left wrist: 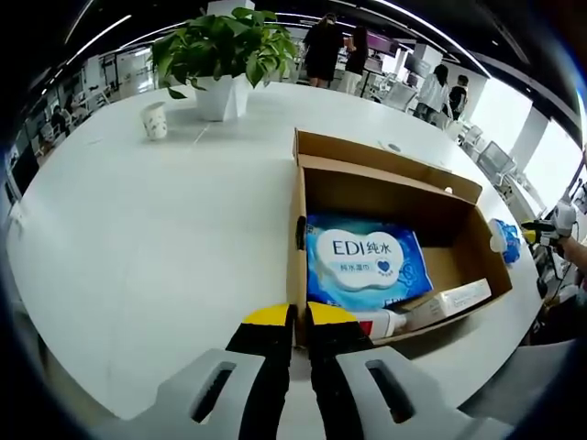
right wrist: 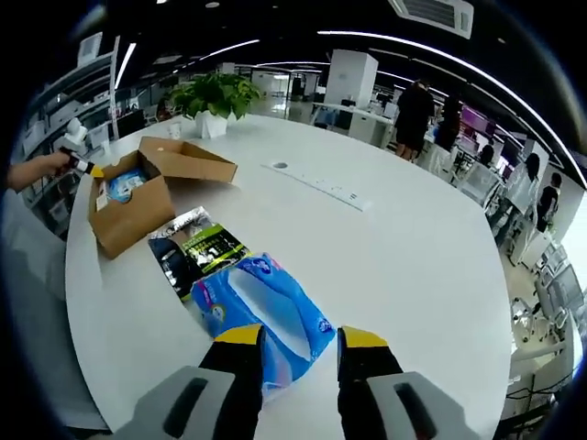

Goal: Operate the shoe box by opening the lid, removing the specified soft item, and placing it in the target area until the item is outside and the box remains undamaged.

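Now | right tongs spread around blue soft pack | left tongs pressed together

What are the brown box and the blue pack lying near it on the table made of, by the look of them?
The open brown box looks like plain matte corrugated cardboard: flat tan walls, folded flaps. The blue soft pack between the right tool's tips seems to be glossy plastic film, since it crinkles and catches the light.
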Motion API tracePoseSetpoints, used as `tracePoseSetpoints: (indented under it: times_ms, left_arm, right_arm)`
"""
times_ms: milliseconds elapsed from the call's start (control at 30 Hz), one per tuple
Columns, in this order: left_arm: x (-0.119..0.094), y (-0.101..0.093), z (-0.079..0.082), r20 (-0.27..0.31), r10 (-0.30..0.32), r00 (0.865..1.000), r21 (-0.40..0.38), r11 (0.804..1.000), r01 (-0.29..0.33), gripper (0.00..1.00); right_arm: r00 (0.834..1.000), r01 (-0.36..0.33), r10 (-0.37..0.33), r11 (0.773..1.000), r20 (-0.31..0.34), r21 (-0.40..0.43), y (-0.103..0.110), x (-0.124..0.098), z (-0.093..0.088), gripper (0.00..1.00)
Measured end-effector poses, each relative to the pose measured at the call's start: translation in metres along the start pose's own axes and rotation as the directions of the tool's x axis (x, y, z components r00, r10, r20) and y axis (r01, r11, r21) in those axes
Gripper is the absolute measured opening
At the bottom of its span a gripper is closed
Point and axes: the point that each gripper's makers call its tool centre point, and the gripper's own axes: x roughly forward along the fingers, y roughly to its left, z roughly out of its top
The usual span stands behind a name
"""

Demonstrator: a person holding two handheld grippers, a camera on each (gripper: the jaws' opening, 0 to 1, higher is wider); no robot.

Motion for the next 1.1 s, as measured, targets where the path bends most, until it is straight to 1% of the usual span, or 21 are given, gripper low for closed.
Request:
tracePoseSetpoints:
  times_ms: [300,367,467,567,667,767,900,1100]
  left_arm:
    - [-0.001,-0.001,0.0,0.002,-0.001,1.0,-0.002,1.0,0.001,0.03]
    - [-0.001,-0.001,-0.001,-0.001,-0.003,1.0,-0.006,1.0,0.003,0.03]
    - [-0.002,-0.002,-0.002,0.002,-0.006,1.0,-0.01,1.0,0.006,0.03]
    - [-0.003,-0.003,-0.002,0.004,-0.007,1.0,-0.011,1.0,0.007,0.03]
    - [-0.003,-0.003,-0.002,0.003,-0.008,1.0,-0.011,1.0,0.008,0.03]
    - [-0.003,-0.003,-0.002,0.003,-0.009,1.0,-0.012,1.0,0.009,0.03]
    - [-0.003,-0.003,-0.002,0.004,-0.01,1.0,-0.013,1.0,0.01,0.03]
    - [-0.002,-0.001,-0.001,0.006,-0.013,1.0,-0.016,1.0,0.013,0.03]
  right_arm:
    - [1.0,0.02,-0.019,0.998,-0.024,0.056,0.007,-0.003,-0.023,0.26]
    - [0.999,0.027,-0.026,0.998,-0.022,0.061,0.008,-0.003,-0.026,0.23]
    - [0.999,0.035,-0.032,0.994,-0.027,0.102,0.01,-0.003,-0.031,0.21]
    - [0.998,0.052,-0.046,0.99,-0.051,0.134,0.012,-0.002,-0.039,0.16]
    - [0.996,0.069,-0.06,0.984,-0.06,0.163,0.012,-0.001,-0.043,0.13]
    - [0.994,0.086,-0.072,0.977,-0.082,0.193,0.011,0.001,-0.049,0.09]
    - [0.992,0.106,-0.088,0.968,-0.088,0.229,0.009,0.004,-0.05,0.05]
    - [0.988,0.148,-0.13,0.962,-0.089,0.231,0.004,0.005,-0.047,0.0]
